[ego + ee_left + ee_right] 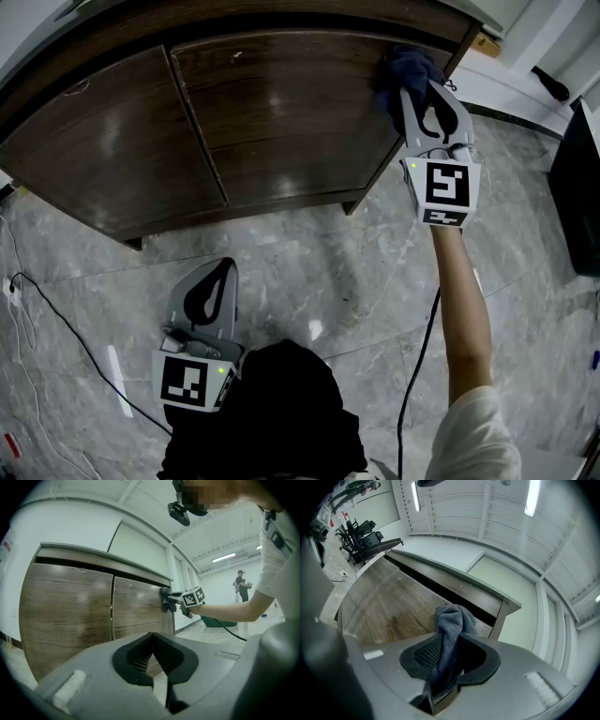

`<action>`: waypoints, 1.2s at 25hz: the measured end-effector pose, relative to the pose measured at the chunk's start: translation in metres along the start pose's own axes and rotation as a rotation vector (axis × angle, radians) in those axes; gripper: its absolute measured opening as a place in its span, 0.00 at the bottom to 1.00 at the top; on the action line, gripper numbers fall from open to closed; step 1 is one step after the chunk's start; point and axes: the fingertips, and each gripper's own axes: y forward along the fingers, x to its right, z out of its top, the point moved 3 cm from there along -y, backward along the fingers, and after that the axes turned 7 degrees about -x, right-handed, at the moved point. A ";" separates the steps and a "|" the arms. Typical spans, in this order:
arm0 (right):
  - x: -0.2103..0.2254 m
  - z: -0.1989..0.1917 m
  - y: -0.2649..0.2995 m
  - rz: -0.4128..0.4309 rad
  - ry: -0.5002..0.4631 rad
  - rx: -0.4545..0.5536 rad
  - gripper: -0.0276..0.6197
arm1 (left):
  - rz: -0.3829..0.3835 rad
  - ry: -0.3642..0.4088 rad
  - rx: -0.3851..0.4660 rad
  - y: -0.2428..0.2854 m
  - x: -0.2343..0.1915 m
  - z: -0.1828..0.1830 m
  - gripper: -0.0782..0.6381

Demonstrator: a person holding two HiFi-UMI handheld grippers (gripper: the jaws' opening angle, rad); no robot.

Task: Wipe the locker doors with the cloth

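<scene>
Grey veined stone floor (309,272), white panelled walls (506,581), ribbed white ceiling (487,513) with bright strip lights (532,498).

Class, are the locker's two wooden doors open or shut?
Shut. The locker doors lie flush side by side, with no gap or interior showing.

The right gripper (447,667), its grey jaws closed on a blue-grey towelling cloth (452,620), points at a brown wood-grain locker door (389,606). The cloth's bunched end rises just ahead of the tongs, near the door's upper right corner, under a grey slab top (464,590). Beyond the tongs, a white wall (511,588); above, strip lights (530,498); far left, black equipment (361,536).
</scene>
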 end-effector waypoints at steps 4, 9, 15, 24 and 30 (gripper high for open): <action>-0.001 -0.015 -0.002 -0.007 0.040 -0.018 0.20 | -0.017 0.002 -0.030 0.002 0.002 -0.007 0.11; -0.009 -0.038 -0.004 -0.011 0.079 -0.042 0.20 | -0.054 0.002 -0.059 0.009 0.009 -0.014 0.11; -0.022 -0.060 -0.006 -0.012 0.117 -0.060 0.20 | -0.065 -0.005 -0.081 0.013 0.009 -0.019 0.11; -0.050 -0.098 -0.011 0.015 0.150 -0.105 0.20 | -0.052 0.021 -0.091 0.010 0.000 -0.019 0.11; -0.072 -0.125 -0.012 0.037 0.148 -0.145 0.20 | -0.020 0.047 -0.085 0.008 -0.021 -0.019 0.11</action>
